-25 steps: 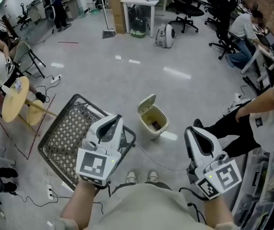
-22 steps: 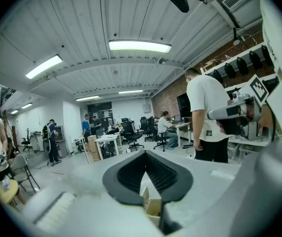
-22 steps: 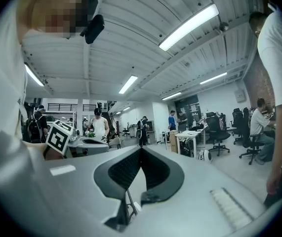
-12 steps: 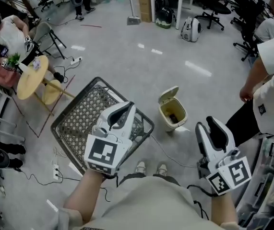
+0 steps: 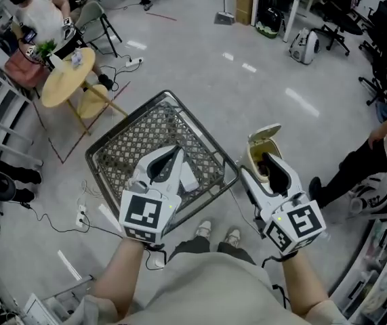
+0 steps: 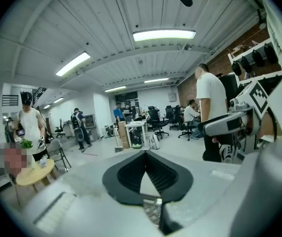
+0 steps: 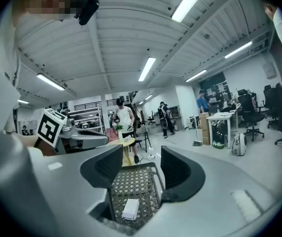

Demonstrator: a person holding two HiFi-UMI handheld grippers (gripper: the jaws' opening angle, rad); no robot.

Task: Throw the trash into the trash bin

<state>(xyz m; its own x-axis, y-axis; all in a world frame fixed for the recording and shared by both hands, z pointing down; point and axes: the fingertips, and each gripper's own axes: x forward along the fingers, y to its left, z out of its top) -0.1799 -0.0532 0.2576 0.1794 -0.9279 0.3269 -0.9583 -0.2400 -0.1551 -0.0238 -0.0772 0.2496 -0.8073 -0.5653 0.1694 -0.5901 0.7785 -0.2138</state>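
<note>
The left hand-held gripper [image 5: 172, 152] has its jaws pressed together and empty, low in the centre of the head view, over a grey wire-mesh basket [image 5: 132, 137] standing on the floor. A flat white piece of trash [image 7: 130, 209] lies on the basket's mesh bottom. The right hand-held gripper [image 5: 266, 162], at lower right, has just been opening its jaws; they stand apart with nothing gripped between them. Its tip overlaps a small cream trash bin [image 5: 266, 134] with its lid raised, just right of the basket.
</note>
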